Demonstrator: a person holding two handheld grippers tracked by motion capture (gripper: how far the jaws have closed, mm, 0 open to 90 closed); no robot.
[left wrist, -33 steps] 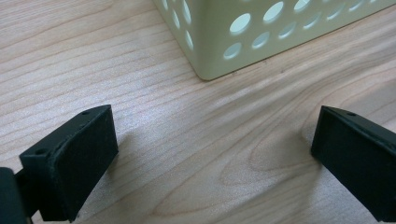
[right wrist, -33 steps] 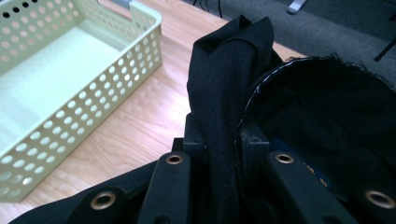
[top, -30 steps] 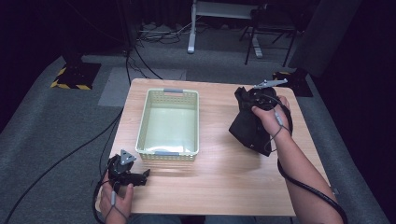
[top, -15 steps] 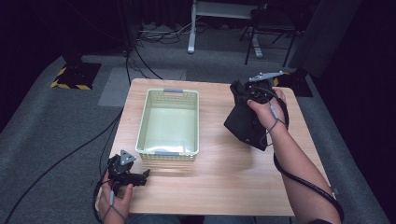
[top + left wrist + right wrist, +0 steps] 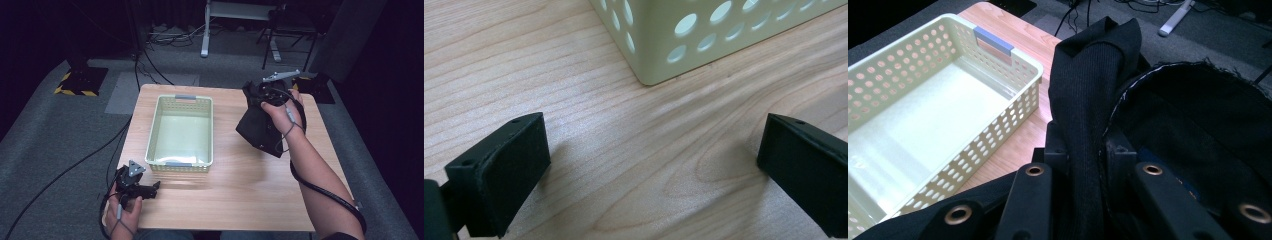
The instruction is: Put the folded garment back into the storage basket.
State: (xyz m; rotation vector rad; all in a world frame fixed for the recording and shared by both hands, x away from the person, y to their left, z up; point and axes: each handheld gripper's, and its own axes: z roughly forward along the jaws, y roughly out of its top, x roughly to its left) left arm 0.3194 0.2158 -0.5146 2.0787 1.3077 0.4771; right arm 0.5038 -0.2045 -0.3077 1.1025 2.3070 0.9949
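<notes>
Right jaws: your right gripper (image 5: 255,95) has its jaws clamped on a fold of the black cloth (image 5: 257,129); in the right gripper view the ribbed fold (image 5: 1088,115) stands pinched between the two jaws.
Left jaws: your left gripper (image 5: 150,189) has its jaws spread wide with nothing between them; the left gripper view shows bare wood between the two pads (image 5: 504,172).
Cloth: it hangs from your right gripper above the right side of the table (image 5: 240,195), and its lower end lies close to the wood; you cannot tell whether it touches.
Basket: the pale green basket (image 5: 155,135) sits left of the middle of the table, well apart from the cloth, and no item shows inside it.
Left gripper: it rests low at the near left corner of the table, just beside the basket's near corner (image 5: 649,75).
Hands: your left hand (image 5: 125,212) grips its tool at the table edge; your right hand (image 5: 280,112) holds its tool raised.
</notes>
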